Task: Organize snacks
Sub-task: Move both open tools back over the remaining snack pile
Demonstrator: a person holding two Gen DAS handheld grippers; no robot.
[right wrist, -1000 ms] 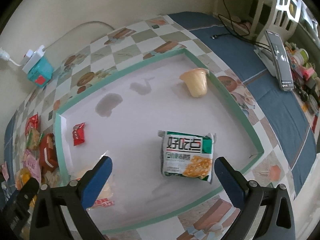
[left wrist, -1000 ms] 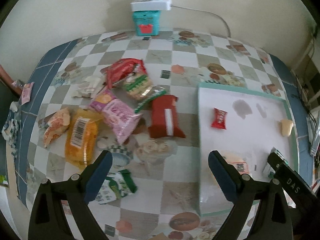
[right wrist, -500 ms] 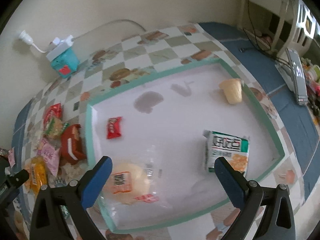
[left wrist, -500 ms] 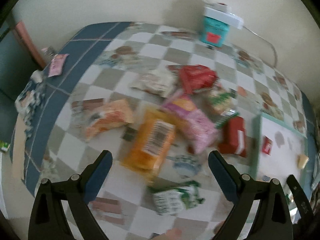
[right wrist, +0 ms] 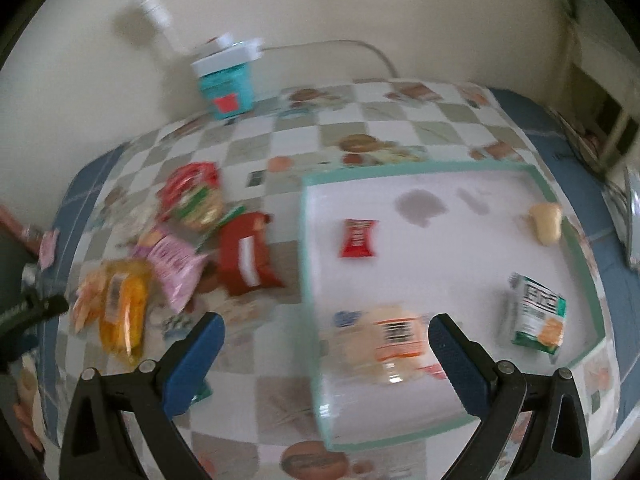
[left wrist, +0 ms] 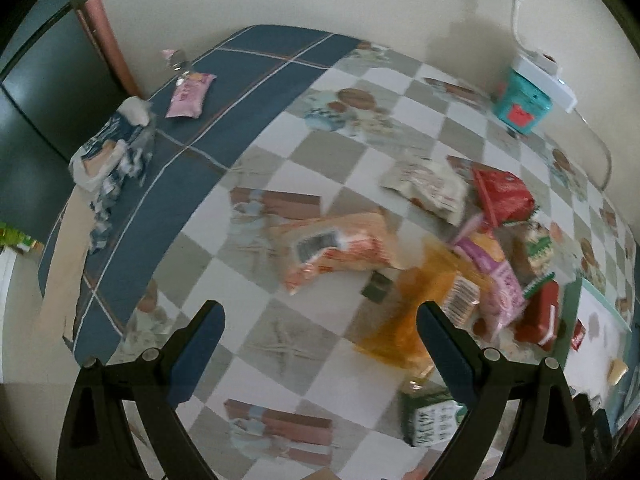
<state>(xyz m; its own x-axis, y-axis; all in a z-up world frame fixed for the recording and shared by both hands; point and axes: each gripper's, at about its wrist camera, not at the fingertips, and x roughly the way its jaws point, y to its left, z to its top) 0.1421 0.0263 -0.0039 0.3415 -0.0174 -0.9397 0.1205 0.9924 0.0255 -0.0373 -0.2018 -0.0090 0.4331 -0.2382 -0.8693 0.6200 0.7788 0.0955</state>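
Observation:
My left gripper (left wrist: 320,332) hangs open and empty over the checkered table, left of a loose snack pile. That pile holds an orange-white packet (left wrist: 340,248), a yellow bag (left wrist: 424,312), a pink bag (left wrist: 500,276), a red bag (left wrist: 504,192), a dark red pack (left wrist: 540,316) and a green pack (left wrist: 432,420). My right gripper (right wrist: 326,340) is open and empty above the near left corner of the white tray (right wrist: 304,260). Inside the tray lie a bread pack (right wrist: 384,340), a small red packet (right wrist: 358,238), a green cracker pack (right wrist: 536,316) and a jelly cup (right wrist: 546,222).
A teal box carrying a power strip (left wrist: 524,100) stands against the back wall, its cable running right. A pink packet (left wrist: 188,92) and a crumpled wrapper (left wrist: 112,152) lie on the blue border at the table's far left. A remote (right wrist: 632,220) rests right of the tray.
Both views have swung left. The left gripper moved from the tray side to the table's left part; the right gripper turned from the tray's inside toward its left rim. Both stayed open.

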